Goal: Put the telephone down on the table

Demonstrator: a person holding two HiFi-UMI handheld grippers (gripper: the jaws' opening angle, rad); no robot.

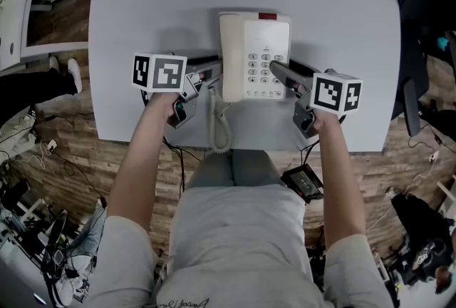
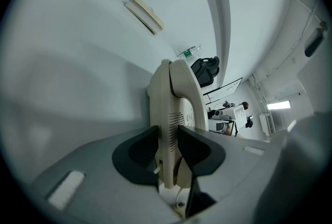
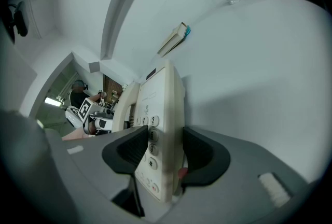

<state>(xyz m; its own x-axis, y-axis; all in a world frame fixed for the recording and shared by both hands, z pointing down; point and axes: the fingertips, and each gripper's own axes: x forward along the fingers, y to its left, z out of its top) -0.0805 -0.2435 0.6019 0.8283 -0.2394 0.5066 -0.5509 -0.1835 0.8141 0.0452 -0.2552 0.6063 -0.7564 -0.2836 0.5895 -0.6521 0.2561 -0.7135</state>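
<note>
The telephone (image 1: 254, 57) lies flat near the front edge of the bench (image 1: 142, 7), seemingly resting on it. The left hand-held gripper (image 1: 214, 71) is clamped on its handset side. The right hand-held gripper (image 1: 279, 71) is clamped on its keypad side, pads against top and underside.

The telephone's (image 1: 246, 36) opposite edges are being clamped by the left gripper (image 1: 212, 71) and right gripper (image 1: 276, 68), both being angled inward from outstretched forearms.
</note>
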